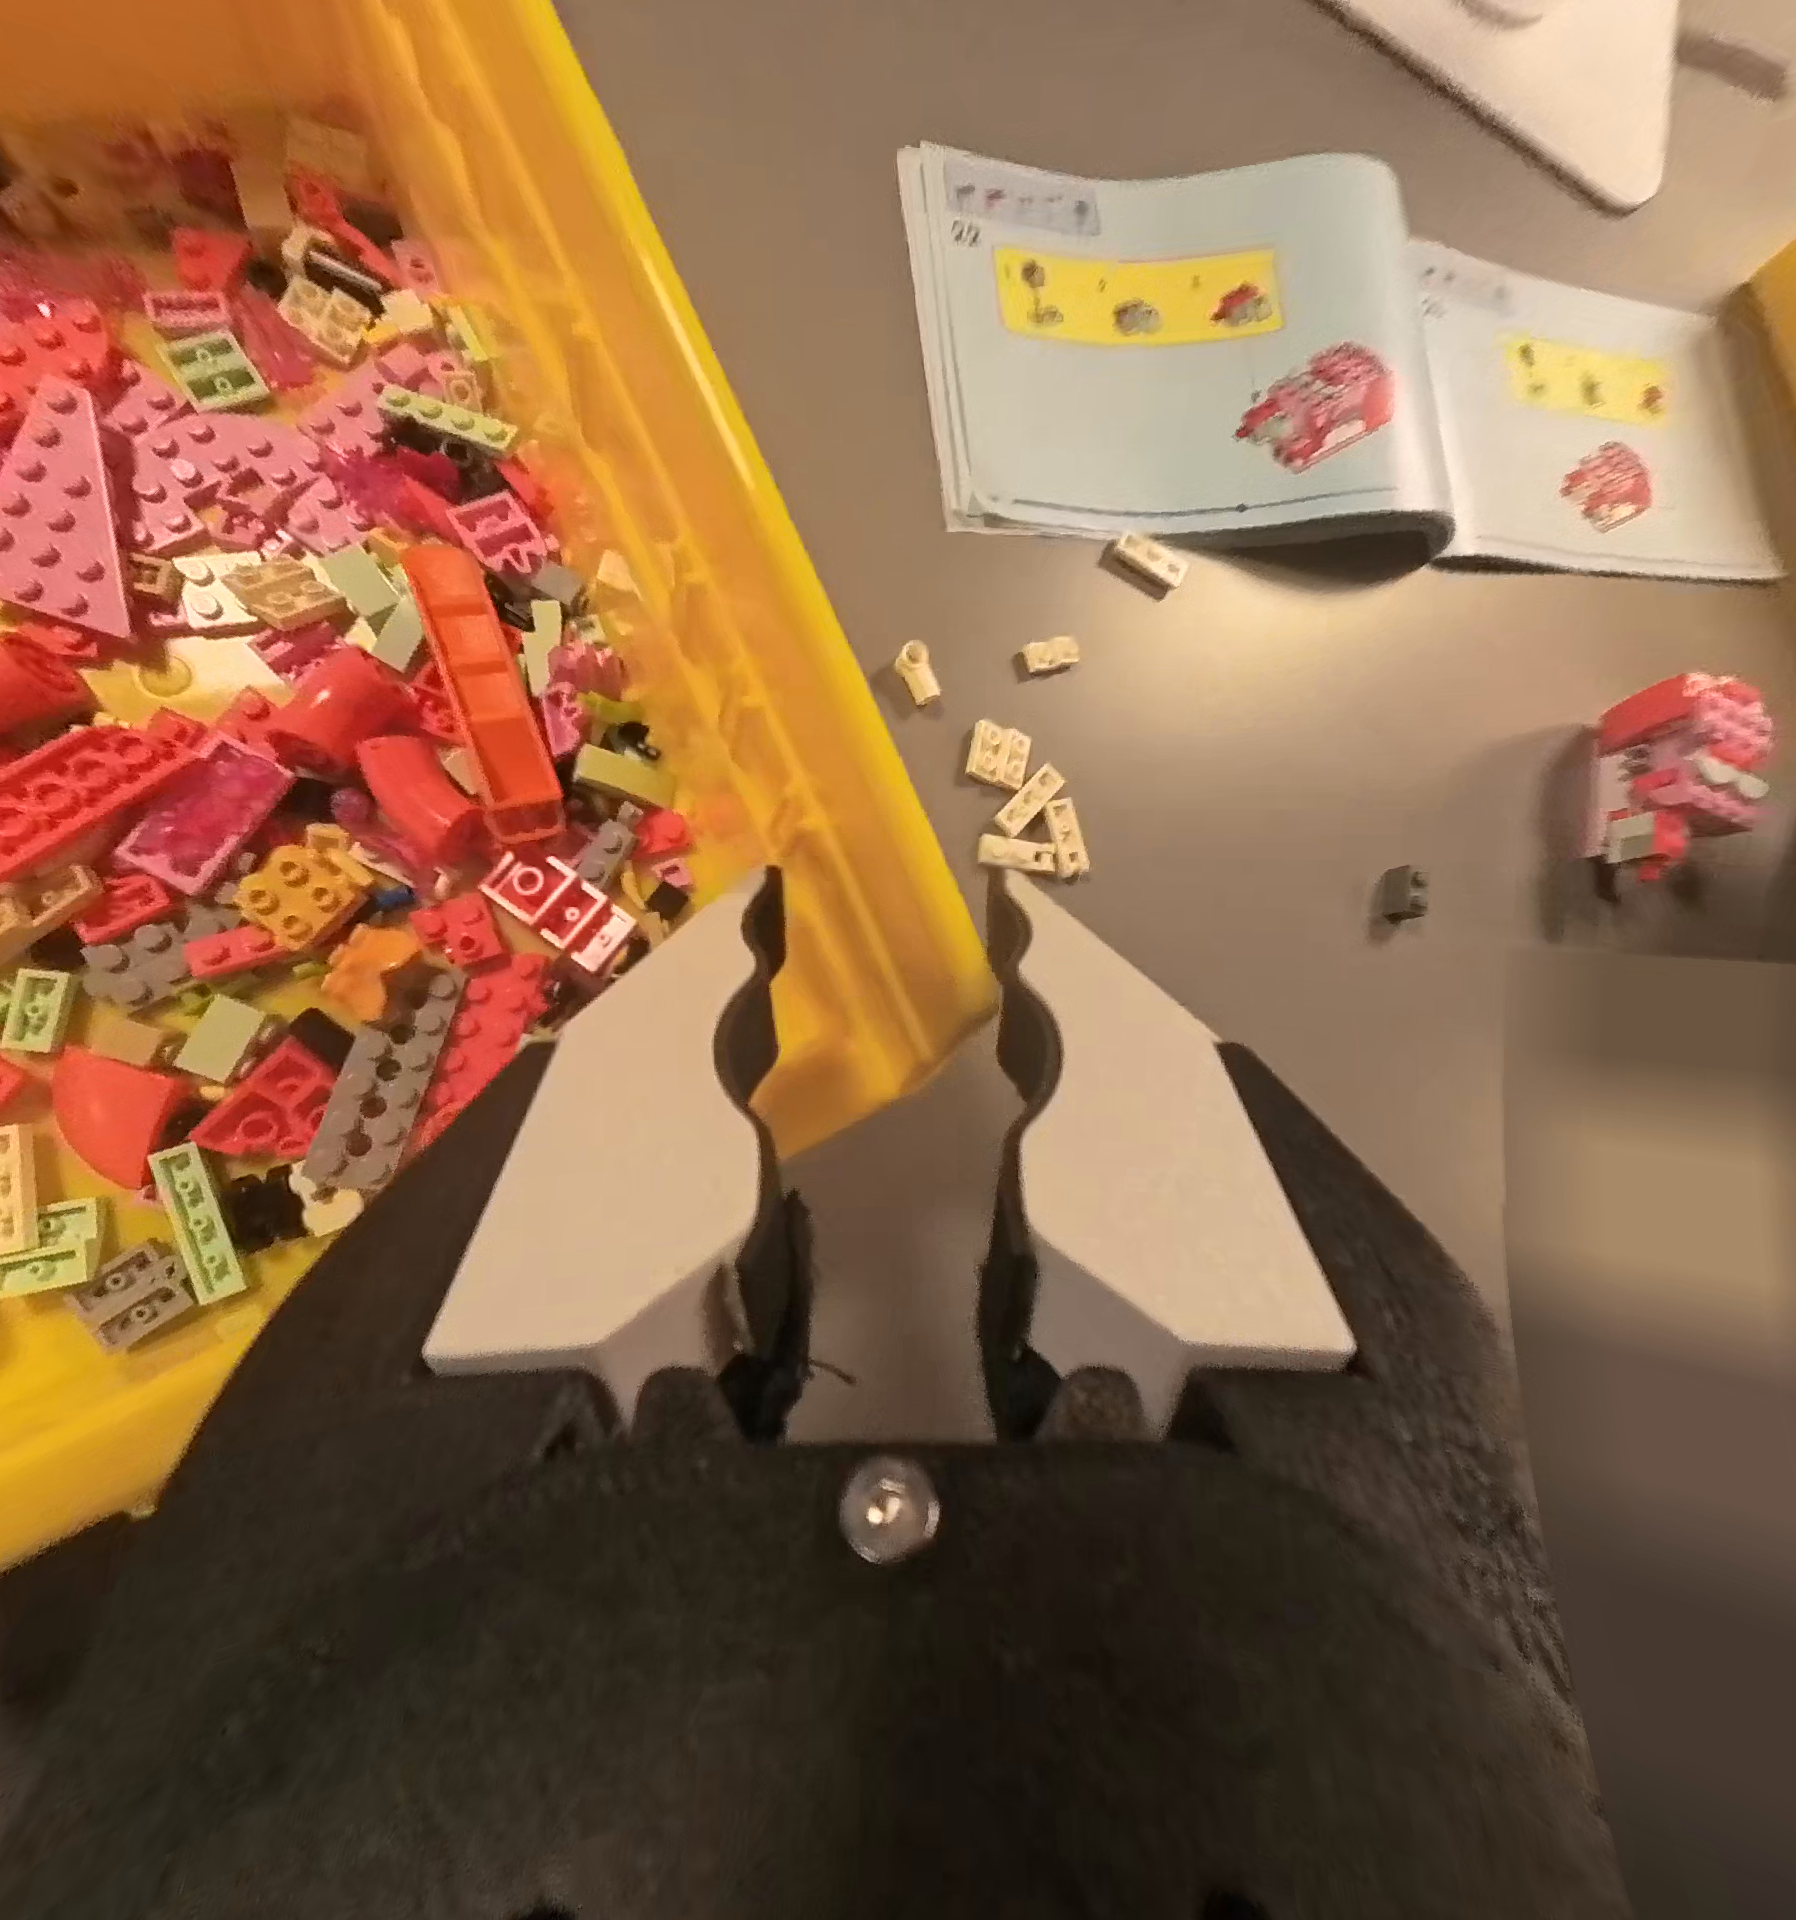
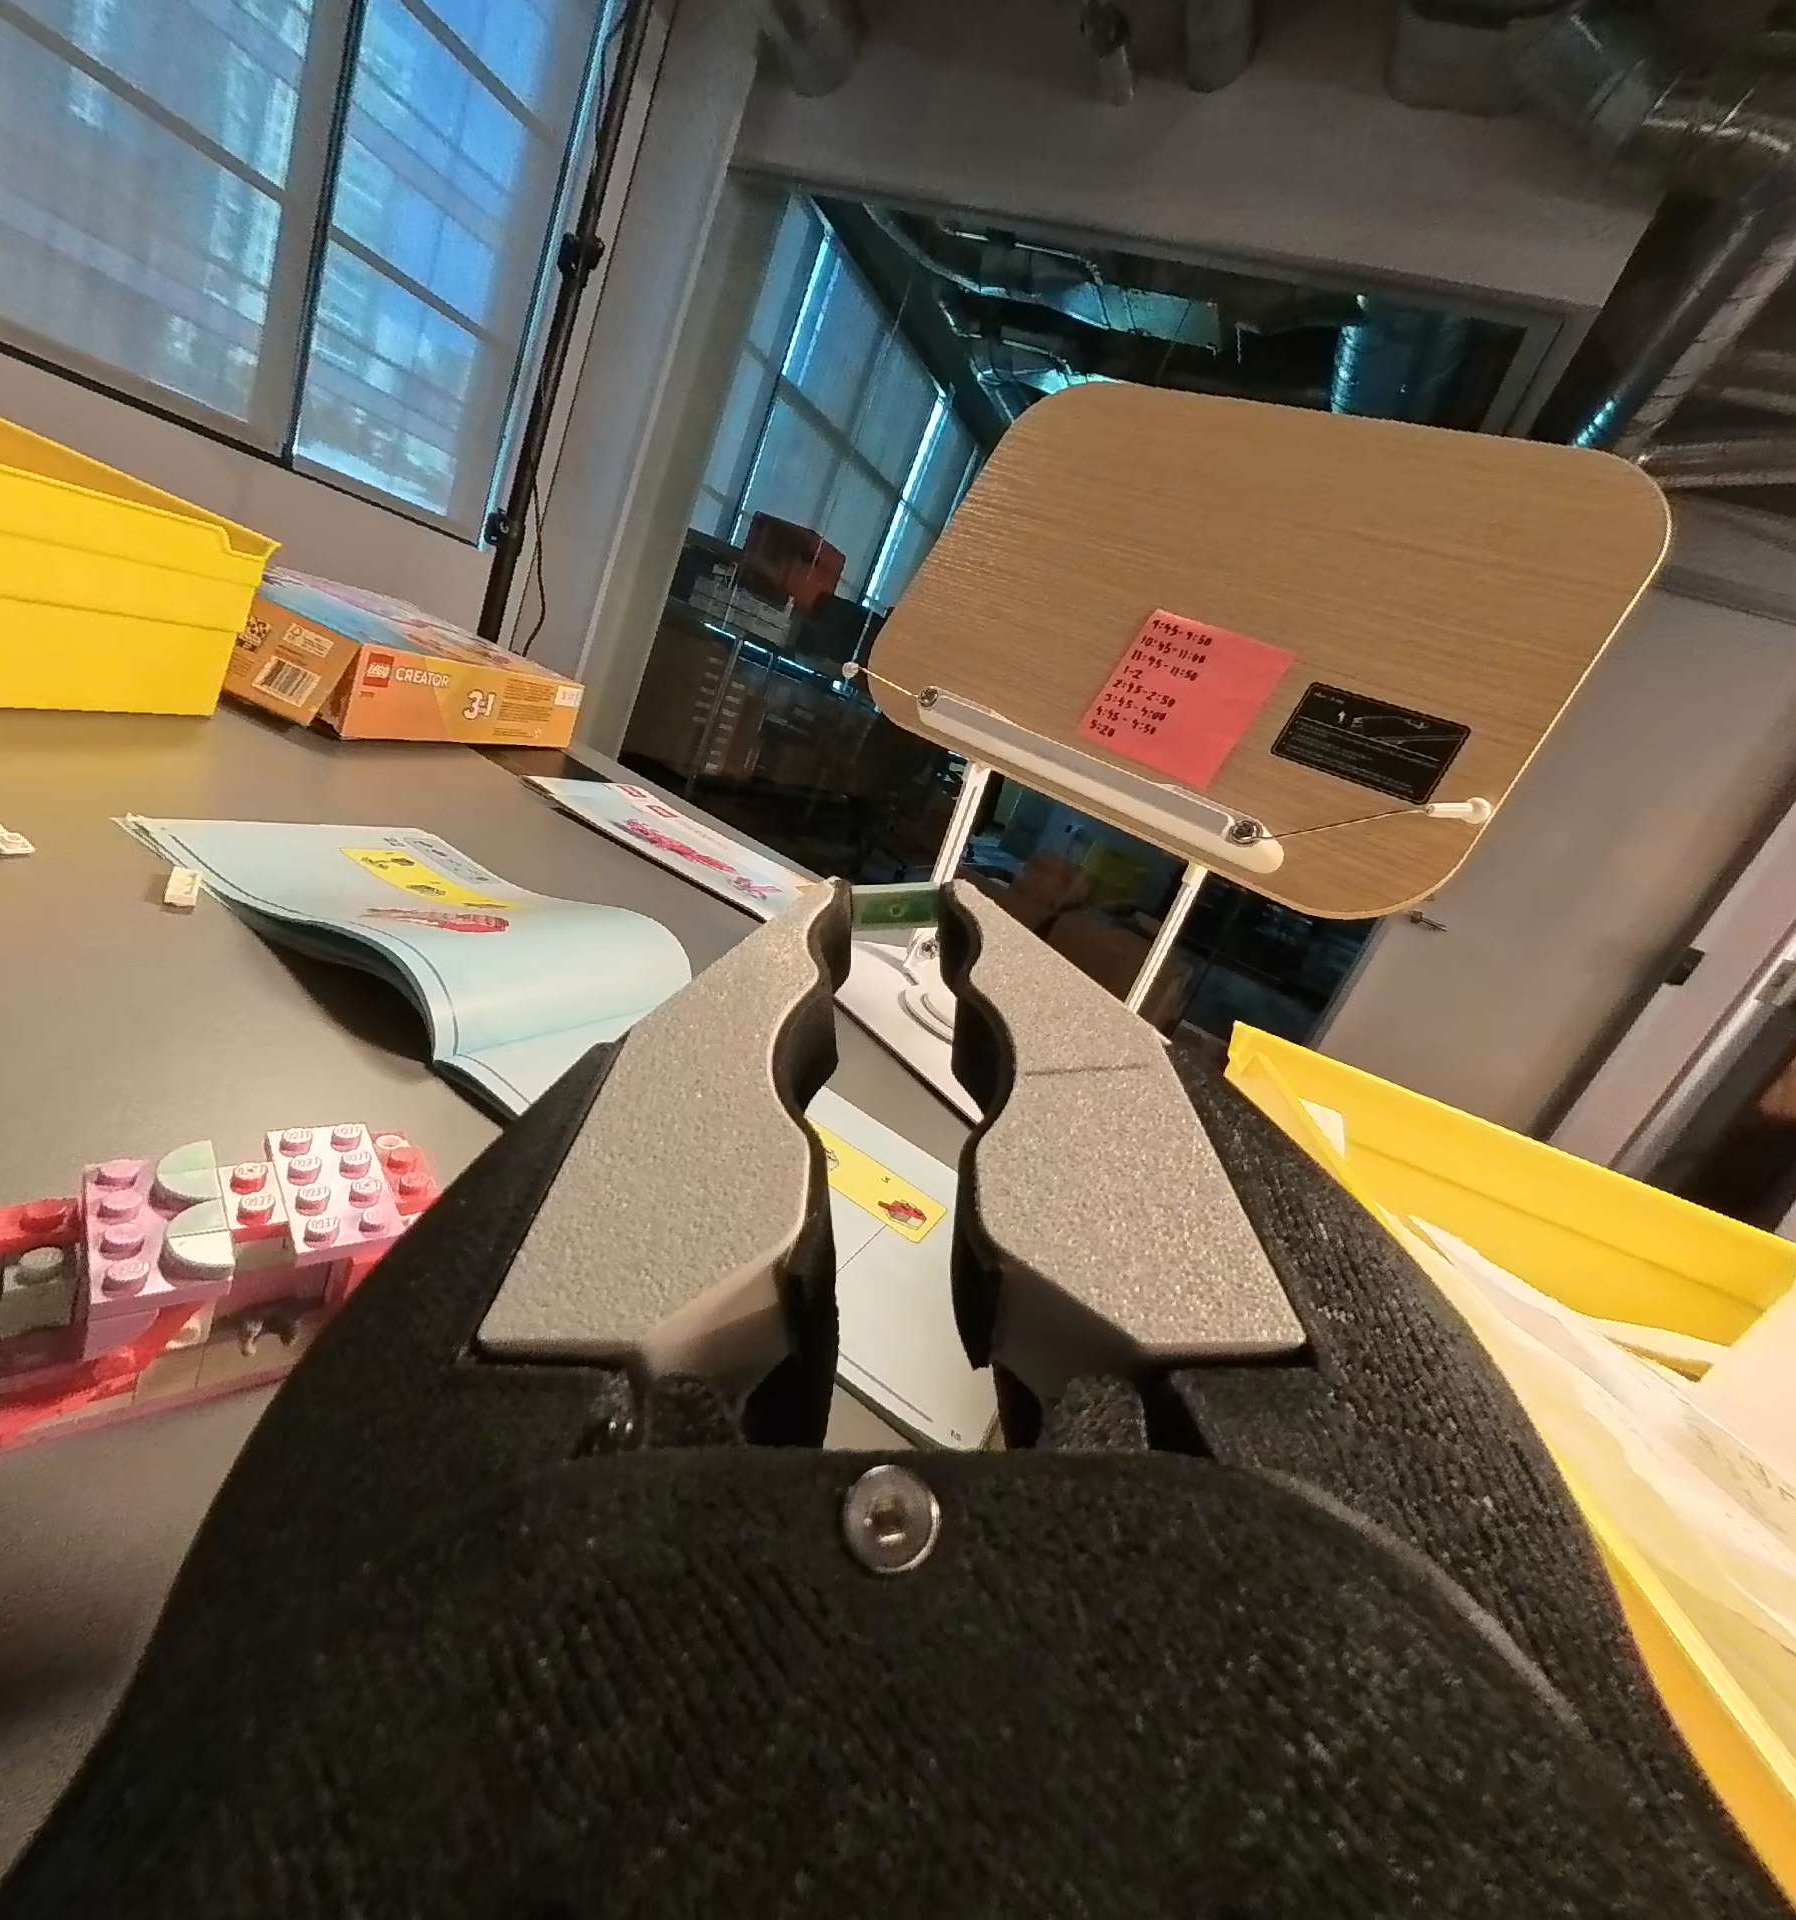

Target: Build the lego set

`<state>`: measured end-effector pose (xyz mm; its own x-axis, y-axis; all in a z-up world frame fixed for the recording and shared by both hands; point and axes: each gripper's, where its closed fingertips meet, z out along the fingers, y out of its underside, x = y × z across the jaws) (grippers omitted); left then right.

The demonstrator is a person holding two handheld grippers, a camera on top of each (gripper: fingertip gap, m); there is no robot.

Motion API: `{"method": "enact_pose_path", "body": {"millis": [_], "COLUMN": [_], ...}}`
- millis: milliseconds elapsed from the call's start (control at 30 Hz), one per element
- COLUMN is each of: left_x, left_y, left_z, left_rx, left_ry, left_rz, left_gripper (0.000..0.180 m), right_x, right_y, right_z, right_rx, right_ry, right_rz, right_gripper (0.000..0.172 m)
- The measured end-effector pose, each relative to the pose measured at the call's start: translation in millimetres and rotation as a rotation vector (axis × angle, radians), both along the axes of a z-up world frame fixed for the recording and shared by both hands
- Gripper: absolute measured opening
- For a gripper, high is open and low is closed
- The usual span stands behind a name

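Note:
My left gripper (image 1: 886,883) is open with nothing between its pads. It hovers over the near right wall of a yellow bin (image 1: 769,520) full of red, pink, grey and green bricks (image 1: 250,623). Several small cream pieces (image 1: 1029,800) lie on the grey table just beyond its right fingertip. My right gripper (image 2: 894,902) is shut on a small green plate (image 2: 894,906), pinched flat at the very fingertips and held above the table. A part-built red and pink model (image 2: 198,1247) sits to the lower left of the right gripper. The model also shows in the left wrist view (image 1: 1683,790).
An open instruction booklet (image 1: 1185,343) lies on the table and also shows in the right wrist view (image 2: 437,914). A small dark grey brick (image 1: 1403,894) lies alone. A wooden book stand (image 2: 1289,623), an orange box (image 2: 406,686) and a second yellow bin (image 2: 1496,1195) stand around. Across from one pair of fingers to the other is roughly 40 centimetres.

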<state>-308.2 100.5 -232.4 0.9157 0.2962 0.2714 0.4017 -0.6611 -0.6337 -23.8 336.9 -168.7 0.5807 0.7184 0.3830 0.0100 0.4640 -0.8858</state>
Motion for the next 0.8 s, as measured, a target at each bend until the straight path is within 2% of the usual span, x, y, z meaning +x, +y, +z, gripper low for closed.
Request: {"method": "enact_pose_path", "body": {"millis": [100,200,267,367,467,600,800], "left_x": [8,-14,-42,-73,-95,-118,-124], "left_y": [0,-13,-27,-47,-59,-63,-43], "left_z": [37,75,90,103,103,90,70], "left_rx": [0.222,0.43,0.496,0.561,0.57,0.467,0.256], "left_ry": [-0.122,-0.195,-0.157,-0.097,-0.092,-0.005,0.045], "left_rz": [-0.069,-0.012,0.068,0.116,0.149,0.154,-0.039], "left_gripper": [0.053,0.06,0.06,0.044,0.041,0.035,0.012], "right_x": [-1,-1,-1,-2,-2,-1,6], "right_y": [0,2,4,8,12,14,24], "right_z": [-1,-2,-3,-7,-9,-11,-14], "right_rx": [0.004,0.008,0.01,0.001,0.001,0.028,0.037], "right_ry": [-0.007,-0.015,-0.023,-0.045,-0.065,-0.097,-0.127], "right_rz": [-0.003,-0.013,-0.028,-0.049,-0.083,-0.131,-0.227], "right_gripper": [0.015,0.015,0.015,0.015,0.015,0.015,0.015]}}
